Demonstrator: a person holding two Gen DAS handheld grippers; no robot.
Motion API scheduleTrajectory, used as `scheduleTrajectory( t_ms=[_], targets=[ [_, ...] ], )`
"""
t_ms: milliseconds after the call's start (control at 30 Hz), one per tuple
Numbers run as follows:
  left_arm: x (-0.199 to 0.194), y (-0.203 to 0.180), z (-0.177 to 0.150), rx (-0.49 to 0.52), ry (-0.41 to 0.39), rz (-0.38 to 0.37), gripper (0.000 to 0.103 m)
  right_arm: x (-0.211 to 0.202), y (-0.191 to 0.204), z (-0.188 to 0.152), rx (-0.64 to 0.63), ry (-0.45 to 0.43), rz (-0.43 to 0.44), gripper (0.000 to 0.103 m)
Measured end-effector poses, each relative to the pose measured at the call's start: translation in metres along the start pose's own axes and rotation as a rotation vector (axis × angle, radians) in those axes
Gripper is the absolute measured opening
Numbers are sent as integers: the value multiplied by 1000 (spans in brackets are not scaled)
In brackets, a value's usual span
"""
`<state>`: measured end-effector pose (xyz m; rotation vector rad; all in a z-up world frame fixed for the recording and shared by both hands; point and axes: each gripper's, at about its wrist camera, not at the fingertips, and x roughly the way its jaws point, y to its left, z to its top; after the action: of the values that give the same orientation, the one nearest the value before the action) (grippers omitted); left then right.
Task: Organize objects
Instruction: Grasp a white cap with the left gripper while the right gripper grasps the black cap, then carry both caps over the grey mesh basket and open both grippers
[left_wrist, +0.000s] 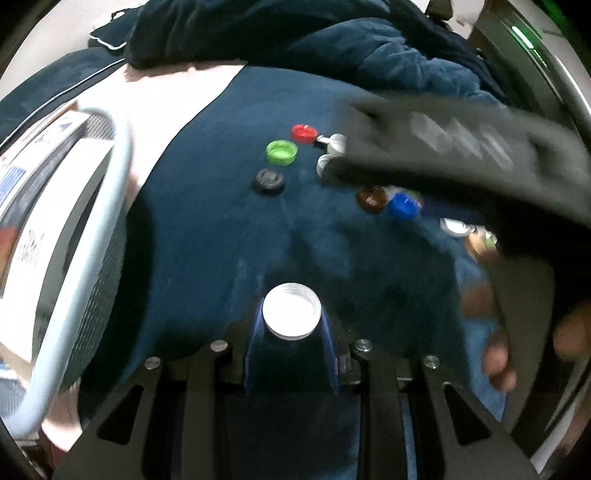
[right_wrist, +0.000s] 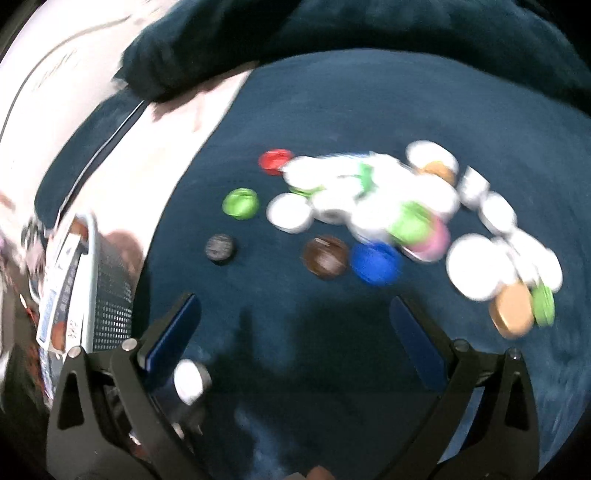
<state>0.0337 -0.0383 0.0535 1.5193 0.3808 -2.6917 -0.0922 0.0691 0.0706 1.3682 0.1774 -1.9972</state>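
Carrying the white cap (left_wrist: 291, 311) to the mesh basket (left_wrist: 96, 266) looks like the step in hand. The left claw (left_wrist: 291, 325) has closed right down on that cap, its blue pads pressing the rim from both sides, with the flat top facing the camera. To do it well, I would keep the grip firm and the claw tipped no further, since a smooth round cap held only by its rim could twist out; then bring it over the basket's pale rim at the left edge of the blue blanket (left_wrist: 207, 221) before letting go, low enough that it does not bounce off the boxes already standing inside.

Both claws point steeply down at the blanket. The right claw (right_wrist: 295, 332) has its jaws spread wide with nothing between them; it hangs over bare blanket on the near side of the heap of caps (right_wrist: 388, 206), and in the left view it shows as a dark blurred bar crossing the upper right.

Loose caps lie apart from the heap: a red cap (left_wrist: 304, 133), a green cap (left_wrist: 282, 152), a black cap (left_wrist: 268, 181), a brown cap (left_wrist: 372, 198) and a blue cap (left_wrist: 404, 206). Blur hides how the heap's caps are stacked.
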Motion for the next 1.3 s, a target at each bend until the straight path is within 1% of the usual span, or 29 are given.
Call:
scheduleTrajectory(
  t_ms=[133,200,233,267,300,333,367,400,433,500,600,700,833,933,1000,1100,1200,1300],
  targets=[
    [-3,5,-11,4,8,40,30,19,30,15,-123,-2,16,101],
    [-5,8,-13,-4,9,46,30,33,41,21,-163,9,21,96],
    [-7,10,-13,-6,3,52,30,40,46,23,-177,22,18,91],
    [-8,11,-13,-17,1,62,30,49,50,25,-196,41,6,89],
    [-9,12,-12,-19,-3,66,30,58,54,25,-221,62,-11,84],
    [-11,14,-12,-23,-6,67,30,66,57,26,-241,79,-31,70],
    [-12,14,-12,-25,-8,67,30,73,58,24,-259,95,-52,48],
    [-13,15,-12,-25,-9,65,30,78,59,22,-273,106,-77,37],
    [-14,16,-13,-23,-11,65,30,78,59,19,-279,98,-91,30],
    [-15,16,-13,-21,-11,61,30,71,58,14,-279,79,-86,30],
    [-19,16,-14,-10,-18,57,30,57,56,9,-282,57,-100,30],
    [-28,14,-15,2,-33,45,30,35,48,5,-242,42,-106,30],
    [-56,11,-14,27,-82,22,30,5,43,-2,-179,23,-100,30],
    [-77,12,-10,32,-120,31,30,-17,47,-6,-159,-5,-89,30],
    [-91,25,-12,19,-137,40,30,-30,59,-9,-141,-27,-67,30],
    [-106,39,-6,-17,-153,71,30,-49,74,-17,-141,-54,-19,30],
    [-124,73,-12,-90,-174,98,30,-64,101,-29,-172,-76,44,30],
    [-143,110,-17,-180,-199,125,30,-68,130,-34,-215,-73,118,30]
  ],
)
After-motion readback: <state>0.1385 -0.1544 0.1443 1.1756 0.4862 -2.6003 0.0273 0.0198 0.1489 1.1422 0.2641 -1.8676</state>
